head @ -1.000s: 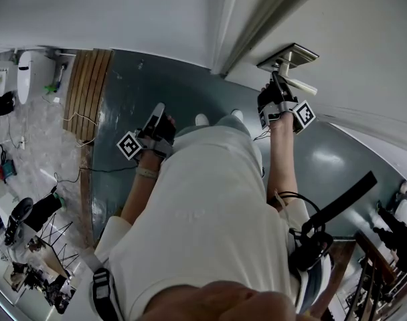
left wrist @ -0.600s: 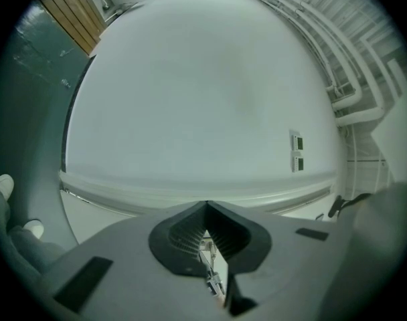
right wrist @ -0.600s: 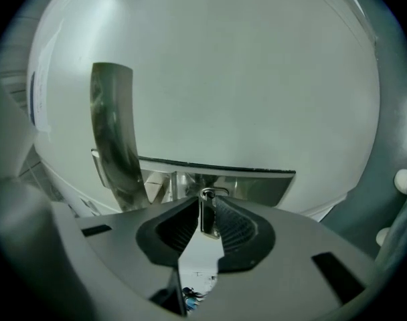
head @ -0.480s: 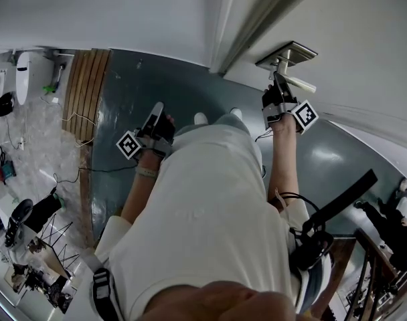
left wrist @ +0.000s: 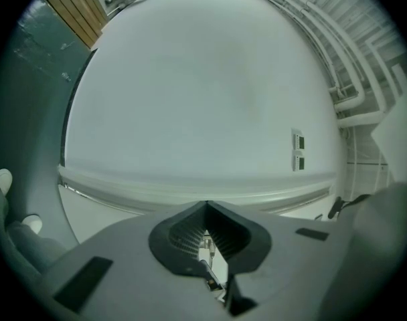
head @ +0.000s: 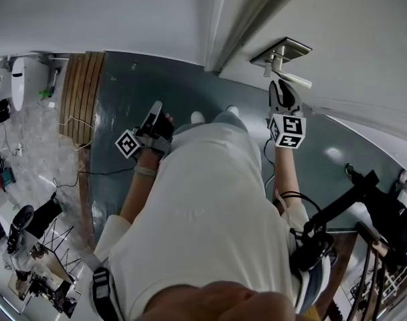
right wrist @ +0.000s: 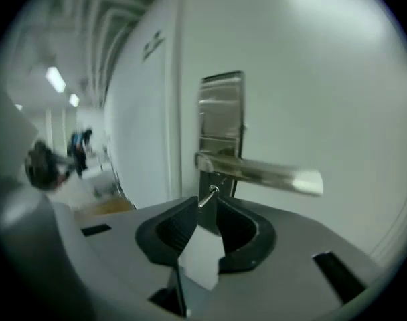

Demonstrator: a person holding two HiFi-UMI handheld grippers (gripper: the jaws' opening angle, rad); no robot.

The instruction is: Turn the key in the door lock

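The right tongs (right wrist: 207,204) are clamped on a small silver key (right wrist: 208,196), whose thin blade sticks out past their dark tips toward the door hardware. The key's end lies against the lower, darker part of the tall brushed-metal lock plate (right wrist: 221,109), just under the silver lever handle (right wrist: 264,172), which juts level to the right. Whether the blade sits in the keyhole cannot be told. The plate is mounted on a white door (right wrist: 310,79), close to its edge. In the head view these tongs reach up to the handle from below, with their marker cube facing the camera and the arm stretched forward beside the person's white shirt (head: 203,226). The left tongs (left wrist: 206,207) are pressed together at the tips with nothing between them; they point level at a plain white wall (left wrist: 190,99), well apart from the lock. In the head view they hang out to the left of the body, above the dark grey-green floor (head: 123,99).
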